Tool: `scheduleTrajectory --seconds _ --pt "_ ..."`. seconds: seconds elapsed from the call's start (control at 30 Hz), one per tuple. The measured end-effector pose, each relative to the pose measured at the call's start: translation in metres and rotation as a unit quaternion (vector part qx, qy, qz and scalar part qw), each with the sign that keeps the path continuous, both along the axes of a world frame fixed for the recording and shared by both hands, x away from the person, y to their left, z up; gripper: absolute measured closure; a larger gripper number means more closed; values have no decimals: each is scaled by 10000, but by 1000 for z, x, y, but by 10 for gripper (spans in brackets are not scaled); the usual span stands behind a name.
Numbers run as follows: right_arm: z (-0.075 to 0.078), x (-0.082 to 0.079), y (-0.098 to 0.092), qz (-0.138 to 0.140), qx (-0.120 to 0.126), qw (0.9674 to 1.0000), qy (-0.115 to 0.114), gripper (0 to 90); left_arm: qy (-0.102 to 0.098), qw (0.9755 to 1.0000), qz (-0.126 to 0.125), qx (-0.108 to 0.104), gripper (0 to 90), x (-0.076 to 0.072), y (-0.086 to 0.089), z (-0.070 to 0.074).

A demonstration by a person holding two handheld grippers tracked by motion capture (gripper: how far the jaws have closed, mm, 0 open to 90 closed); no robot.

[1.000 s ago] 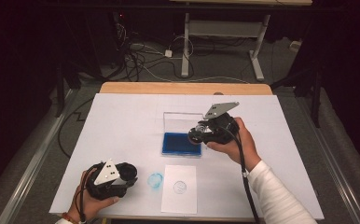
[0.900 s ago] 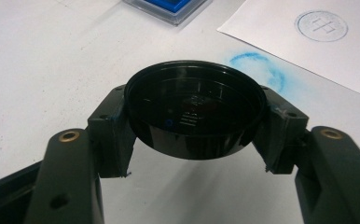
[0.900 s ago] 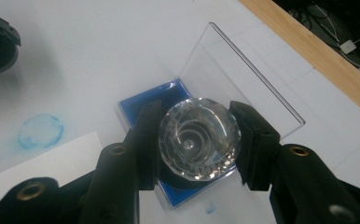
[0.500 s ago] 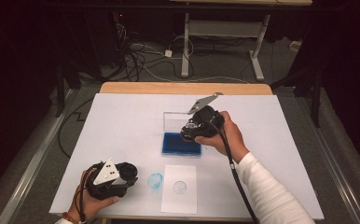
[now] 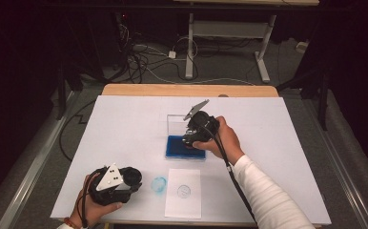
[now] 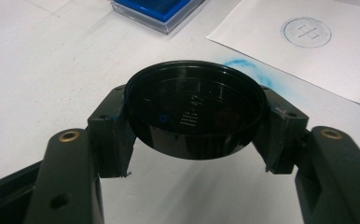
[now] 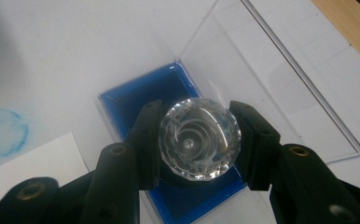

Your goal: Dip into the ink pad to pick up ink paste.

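Observation:
My left gripper (image 6: 194, 126) is shut on a round black cap (image 6: 194, 112), held just above the white table near its front left corner (image 5: 132, 177). My right gripper (image 7: 200, 140) is shut on a clear faceted stamp (image 7: 200, 138). The stamp hangs right over the blue ink pad (image 7: 136, 100), whose clear case lid (image 7: 271, 70) lies open behind it. In the high view the right gripper (image 5: 191, 140) points down at the ink pad (image 5: 176, 147) in mid-table. Whether the stamp touches the pad I cannot tell.
A white sheet of paper (image 5: 184, 192) with a round blue stamped mark (image 6: 307, 31) lies at the front edge. A blue ink smudge (image 5: 158, 184) marks the table between the paper and the left gripper. A wooden strip (image 5: 187, 90) borders the far side.
The right gripper, still holding the clear stamp, has moved left and down onto the blue ink pad. The left gripper has stayed where it was.

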State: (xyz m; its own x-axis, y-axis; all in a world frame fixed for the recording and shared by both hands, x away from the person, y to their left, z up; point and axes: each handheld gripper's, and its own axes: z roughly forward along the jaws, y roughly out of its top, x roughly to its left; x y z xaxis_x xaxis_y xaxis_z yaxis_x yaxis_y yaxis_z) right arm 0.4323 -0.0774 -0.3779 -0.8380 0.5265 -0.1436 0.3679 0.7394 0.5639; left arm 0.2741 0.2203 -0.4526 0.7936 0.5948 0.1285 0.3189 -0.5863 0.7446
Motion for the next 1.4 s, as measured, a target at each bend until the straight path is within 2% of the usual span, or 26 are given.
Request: scheduleTrajectory --seconds 0.33,0.83,0.93,1.13,1.4 --pt "-13 5 1 -46 -108 9997 217 573 38 10000 -17 29 360 0 -1 -1" --pt "-26 9 -4 -130 -303 9991 268 572 93 9999 -52 65 360 1 -1 -2" --pt "-26 10 -6 -146 -252 9990 339 572 87 9999 -49 72 360 1 -2 -2" --pt "-27 10 -6 -136 -154 9993 300 572 101 9999 -55 57 360 1 -2 -2" --pt "-28 11 -4 -126 -172 9993 310 572 115 9999 -63 65 360 2 -2 -3"
